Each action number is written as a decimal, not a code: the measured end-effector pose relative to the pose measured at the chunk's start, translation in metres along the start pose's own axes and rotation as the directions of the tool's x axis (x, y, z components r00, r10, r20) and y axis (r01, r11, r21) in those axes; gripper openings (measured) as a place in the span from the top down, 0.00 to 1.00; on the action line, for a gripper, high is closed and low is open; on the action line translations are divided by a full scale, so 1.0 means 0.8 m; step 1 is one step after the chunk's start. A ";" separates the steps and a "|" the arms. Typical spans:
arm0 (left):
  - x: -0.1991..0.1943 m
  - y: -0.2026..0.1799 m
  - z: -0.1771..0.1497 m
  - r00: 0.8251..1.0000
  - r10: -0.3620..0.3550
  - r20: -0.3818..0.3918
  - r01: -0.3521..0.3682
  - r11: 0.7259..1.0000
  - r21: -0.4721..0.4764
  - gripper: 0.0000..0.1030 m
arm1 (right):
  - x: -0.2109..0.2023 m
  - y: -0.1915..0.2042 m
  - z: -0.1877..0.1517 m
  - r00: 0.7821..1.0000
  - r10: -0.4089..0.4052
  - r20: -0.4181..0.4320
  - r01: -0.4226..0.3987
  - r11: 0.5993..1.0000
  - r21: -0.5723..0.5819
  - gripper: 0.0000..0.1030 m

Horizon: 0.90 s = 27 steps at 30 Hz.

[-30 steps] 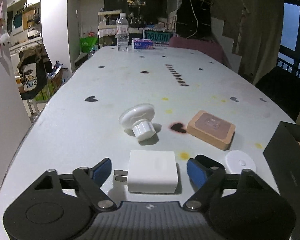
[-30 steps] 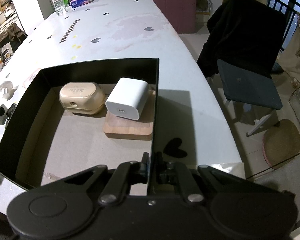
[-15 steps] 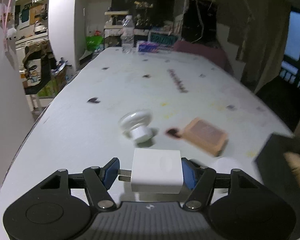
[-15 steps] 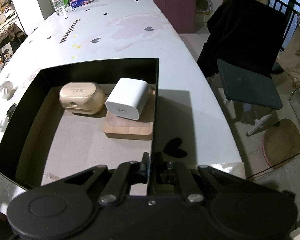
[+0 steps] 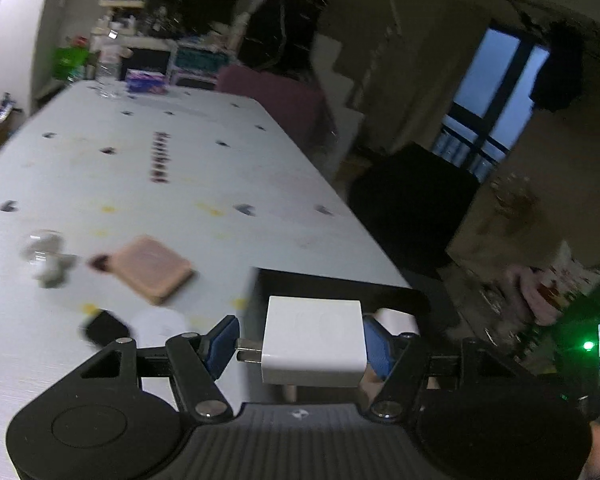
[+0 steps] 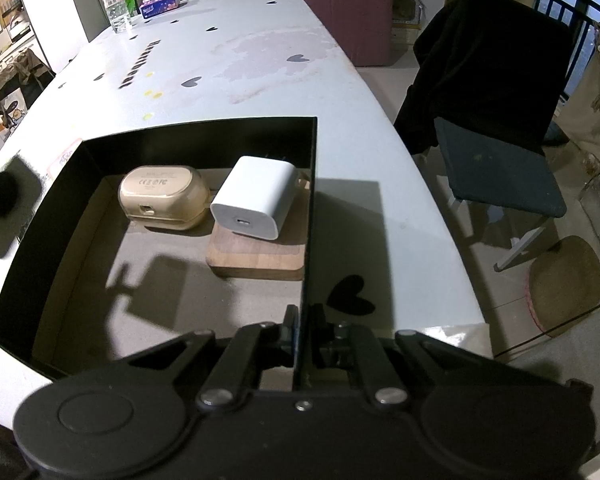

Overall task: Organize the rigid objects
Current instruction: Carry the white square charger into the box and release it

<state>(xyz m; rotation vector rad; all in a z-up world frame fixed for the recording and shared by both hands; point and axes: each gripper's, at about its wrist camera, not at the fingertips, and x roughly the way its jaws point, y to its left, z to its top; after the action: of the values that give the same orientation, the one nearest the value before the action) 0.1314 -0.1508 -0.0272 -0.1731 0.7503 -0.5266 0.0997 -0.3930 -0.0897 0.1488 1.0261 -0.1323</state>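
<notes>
My left gripper (image 5: 300, 346) is shut on a white plug charger (image 5: 314, 346) and holds it in the air over the near edge of the black box (image 5: 340, 286). My right gripper (image 6: 303, 326) is shut on the right wall of the black box (image 6: 310, 200). Inside the box lie a beige earbud case (image 6: 162, 196), a second white charger (image 6: 256, 196) and a wooden coaster (image 6: 256, 252). On the table outside lie a pink square coaster (image 5: 152, 268), a white knob-shaped piece (image 5: 46, 254) and a white round disc (image 5: 160, 326).
A small black object (image 5: 104, 330) lies by the disc. A water bottle (image 6: 116, 8) and a tissue pack (image 6: 160, 2) stand at the table's far end. A dark chair (image 6: 496, 120) stands to the right of the table.
My left gripper closed on the white charger, lifted it off the table and swung right toward the black box. Its shadow now falls on the box floor. The right gripper has not moved.
</notes>
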 end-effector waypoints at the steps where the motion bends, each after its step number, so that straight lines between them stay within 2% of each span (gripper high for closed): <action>1: 0.007 -0.010 0.000 1.000 -0.002 -0.014 0.002 1.000 0.001 0.36 | 0.000 0.000 0.000 1.000 0.000 0.000 0.000 1.000 0.001 0.94; 6: 0.043 -0.053 -0.004 0.997 0.001 -0.079 0.000 1.000 0.014 0.36 | 0.000 0.000 0.001 1.000 0.001 -0.001 -0.001 1.000 0.002 0.94; 10: 0.071 -0.066 -0.006 0.992 0.031 -0.123 -0.029 0.999 0.016 0.36 | 0.000 -0.001 0.001 1.000 0.003 -0.001 -0.003 1.000 0.003 0.94; 15: 0.098 -0.062 -0.012 0.983 0.086 -0.164 -0.085 0.996 0.017 0.36 | 0.000 -0.001 0.001 1.000 0.004 -0.002 -0.004 1.000 0.003 0.93; 20: 0.114 -0.062 -0.015 0.980 0.108 -0.167 -0.108 0.994 0.012 0.36 | 0.000 0.000 0.001 1.000 0.004 -0.002 -0.004 1.000 0.003 0.94; 25: 0.125 -0.059 -0.018 0.973 0.110 -0.203 -0.116 0.993 -0.017 0.33 | 0.000 -0.001 0.002 1.000 0.006 -0.005 -0.006 1.000 0.004 0.93; 27: 0.122 -0.059 -0.015 0.976 0.084 -0.201 -0.088 0.996 -0.012 0.26 | -0.001 -0.001 0.002 1.000 0.006 -0.005 -0.006 1.000 0.005 0.93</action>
<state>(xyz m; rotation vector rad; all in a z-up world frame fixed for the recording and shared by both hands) 0.1636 -0.2407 -0.0791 -0.1073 0.9564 -0.4579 0.1006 -0.3940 -0.0884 0.1565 1.0306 -0.1287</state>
